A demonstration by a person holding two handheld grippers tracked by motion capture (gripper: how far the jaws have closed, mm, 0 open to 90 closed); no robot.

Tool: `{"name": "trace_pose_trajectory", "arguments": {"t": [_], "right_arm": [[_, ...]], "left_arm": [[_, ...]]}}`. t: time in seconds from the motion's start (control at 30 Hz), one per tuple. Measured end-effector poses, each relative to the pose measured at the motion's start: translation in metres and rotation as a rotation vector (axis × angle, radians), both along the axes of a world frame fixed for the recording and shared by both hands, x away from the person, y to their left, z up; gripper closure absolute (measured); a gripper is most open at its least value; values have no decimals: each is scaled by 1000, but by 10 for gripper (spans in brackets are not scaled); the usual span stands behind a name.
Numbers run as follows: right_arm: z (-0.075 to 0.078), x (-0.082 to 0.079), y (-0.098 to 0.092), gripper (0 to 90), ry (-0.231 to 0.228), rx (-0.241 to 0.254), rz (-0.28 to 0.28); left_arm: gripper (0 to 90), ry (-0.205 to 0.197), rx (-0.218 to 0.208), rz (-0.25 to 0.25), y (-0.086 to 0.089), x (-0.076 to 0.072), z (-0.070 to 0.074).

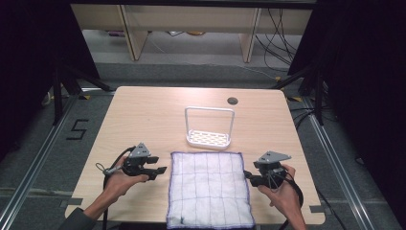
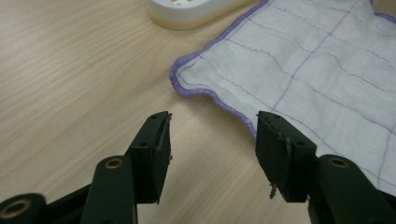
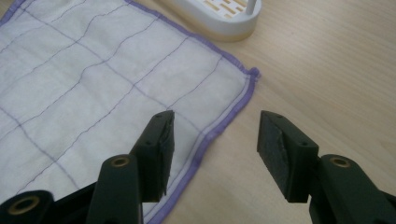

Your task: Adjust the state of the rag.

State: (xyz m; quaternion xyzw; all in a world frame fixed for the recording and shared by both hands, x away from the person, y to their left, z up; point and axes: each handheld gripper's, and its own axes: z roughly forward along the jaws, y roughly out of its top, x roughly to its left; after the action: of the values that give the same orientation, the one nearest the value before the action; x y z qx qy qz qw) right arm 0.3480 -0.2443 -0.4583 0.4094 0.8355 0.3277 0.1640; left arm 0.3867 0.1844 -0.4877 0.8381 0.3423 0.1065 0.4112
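The cloth is white with thin purple squares and a purple edge. The rack is white. The bench is light wood.

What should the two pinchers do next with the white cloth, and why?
Probably close on the cloth's side edges. Both the left gripper and the right gripper are open at its purple hem, and the cloth lies flat before the white rack, perhaps for lifting or folding.

The right gripper stands with jaws apart, straddling the cloth's purple edge. A white rack base occupies the upper centre on the table.
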Motion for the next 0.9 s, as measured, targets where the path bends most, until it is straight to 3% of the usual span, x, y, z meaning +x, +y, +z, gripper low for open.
{"name": "trace_pose_trajectory", "arguments": {"t": [0.13,0.43,0.5,0.57,0.67,0.7,0.9], "right_arm": [[2,19,-1,473,4,-9,-6],[2,42,2,480,23,-21,3],[-2,47,3,485,19,-3,-3],[-3,53,2,486,32,-35,8],[-8,60,3,496,33,-28,-1],[-7,61,4,499,65,-26,-15],[-14,74,8,513,67,-35,-7]], "left_arm": [[427,5,-8,16,-4,9,0],[413,31,10,17,-16,28,-1],[413,31,12,12,-18,32,-1],[415,37,11,10,-20,35,-1],[420,40,27,-3,-22,39,-1],[420,43,25,0,-23,40,-1],[438,52,34,4,-26,48,-4]]}}
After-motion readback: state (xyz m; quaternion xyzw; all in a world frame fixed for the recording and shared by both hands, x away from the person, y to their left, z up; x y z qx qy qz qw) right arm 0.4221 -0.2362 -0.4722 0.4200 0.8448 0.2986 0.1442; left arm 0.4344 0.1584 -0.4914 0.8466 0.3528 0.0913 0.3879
